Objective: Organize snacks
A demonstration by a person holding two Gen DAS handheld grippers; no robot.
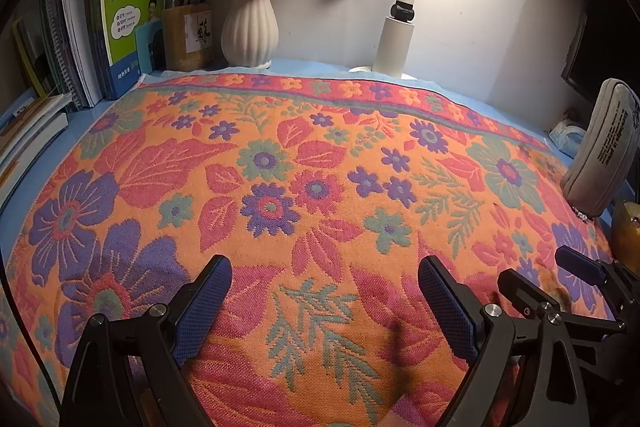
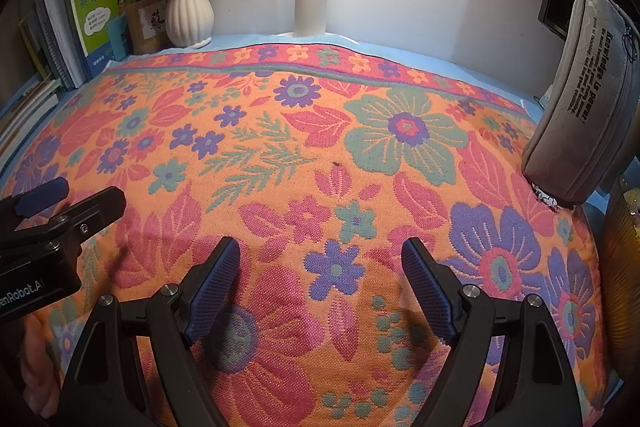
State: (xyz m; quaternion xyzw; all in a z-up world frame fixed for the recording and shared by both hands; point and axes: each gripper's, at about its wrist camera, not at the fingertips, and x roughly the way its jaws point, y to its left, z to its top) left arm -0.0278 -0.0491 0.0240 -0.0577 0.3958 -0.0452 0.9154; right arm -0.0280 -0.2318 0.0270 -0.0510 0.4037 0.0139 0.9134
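Observation:
My left gripper [image 1: 324, 269] is open and empty, low over the orange floral cloth [image 1: 312, 163] near its front edge. My right gripper [image 2: 320, 253] is open and empty too, just to the right of the left one; it shows at the right edge of the left wrist view [image 1: 544, 267], and the left one shows at the left edge of the right wrist view [image 2: 76, 197]. No snack packet shows on the cloth. An amber ribbed container [image 2: 620, 267] stands at the far right edge; its contents are unclear.
A grey pencil case [image 2: 580, 99] stands upright at the right. At the back stand books [image 1: 120, 23], a wooden pen holder [image 1: 188, 35], a white vase with flowers [image 1: 250, 27] and a white desk lamp [image 1: 396, 27]. More books lie stacked at the left [image 1: 28, 131].

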